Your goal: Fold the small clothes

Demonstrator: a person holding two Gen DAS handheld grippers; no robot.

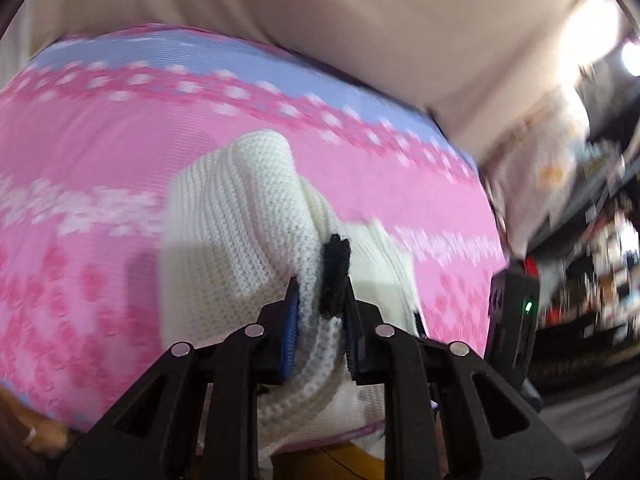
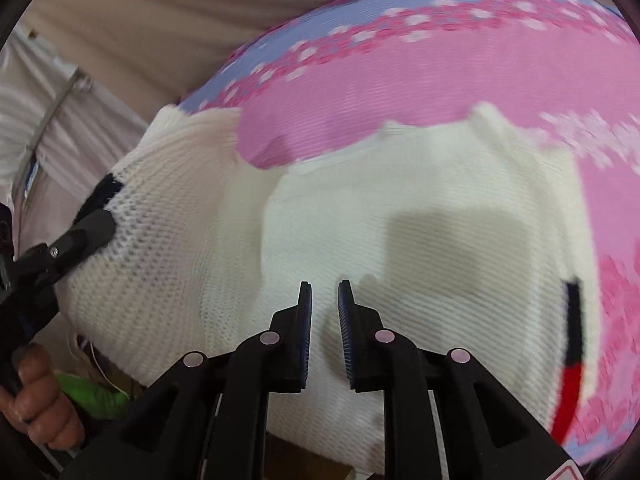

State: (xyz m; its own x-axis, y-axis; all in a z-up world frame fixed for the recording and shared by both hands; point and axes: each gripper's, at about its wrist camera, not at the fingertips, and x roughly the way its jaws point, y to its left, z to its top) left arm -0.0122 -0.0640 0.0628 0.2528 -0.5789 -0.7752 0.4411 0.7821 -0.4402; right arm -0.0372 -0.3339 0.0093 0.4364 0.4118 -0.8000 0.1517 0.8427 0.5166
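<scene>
Jaws on the left gripper (image 1: pixel 322 300) are clamping a bunched fold of the white knit garment (image 2: pixel 400 240), blue pads pressing in from both sides, a black knit trim patch (image 1: pixel 335 272) sitting right at the pinch. Right gripper (image 2: pixel 325 292) jaws are standing slightly apart with nothing between the pads, hovering just over the garment's flat middle and casting a shadow on it. Garment is lying spread on a pink blanket (image 1: pixel 380 184) with white and darker pink pattern bands and a pale blue border; its left side is being lifted into a ridge by the left gripper, which is showing in the right wrist view at the left edge, biting the cloth near a black stripe. Black and red trim (image 2: pixel 570 360) is showing on the garment's right edge. A hand (image 2: pixel 36 400) is gripping the left tool's handle at lower left, something green (image 2: pixel 92 394) just beside it. Beige sheet (image 1: pixel 320 8) is lying beyond the blanket. Cluttered shelves (image 1: pixel 592 280) at far right are too blurred to read.
</scene>
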